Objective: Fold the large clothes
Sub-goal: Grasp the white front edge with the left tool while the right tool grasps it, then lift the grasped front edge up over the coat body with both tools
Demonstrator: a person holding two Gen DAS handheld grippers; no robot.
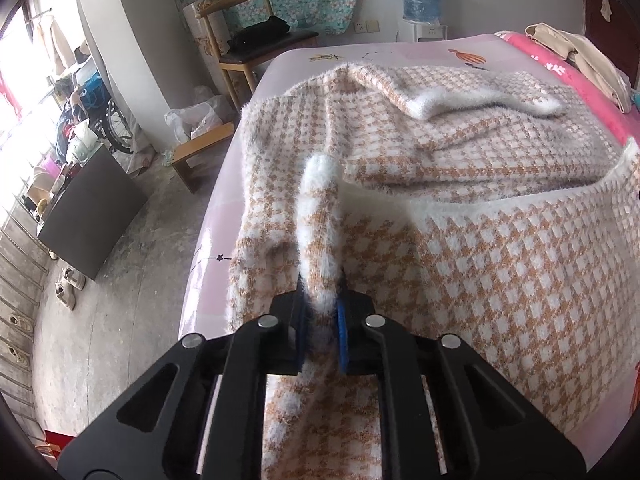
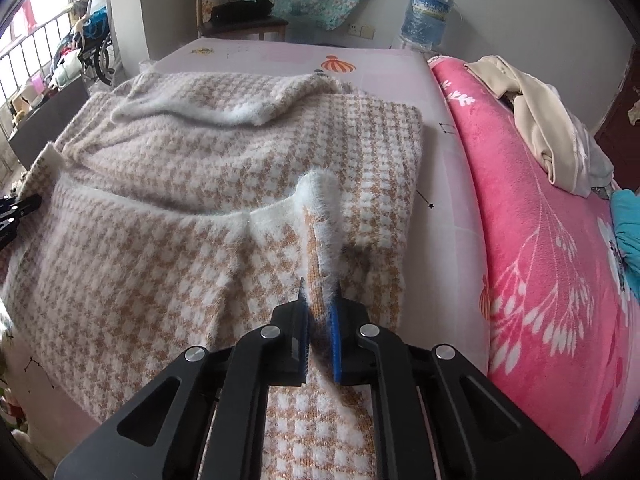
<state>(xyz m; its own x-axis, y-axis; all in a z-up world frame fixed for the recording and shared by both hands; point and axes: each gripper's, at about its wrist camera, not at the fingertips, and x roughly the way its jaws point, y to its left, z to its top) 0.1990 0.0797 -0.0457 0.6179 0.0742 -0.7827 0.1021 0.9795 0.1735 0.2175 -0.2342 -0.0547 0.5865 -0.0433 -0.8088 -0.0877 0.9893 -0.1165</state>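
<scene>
While the houndstooth sweater is lying spread across the bed, the left claw is clamping its white hem corner — the right claw is pinching the opposite corner, raised off the fabric.

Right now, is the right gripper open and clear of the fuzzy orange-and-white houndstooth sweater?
No: the right gripper is shut on the sweater's white-trimmed edge.
</scene>
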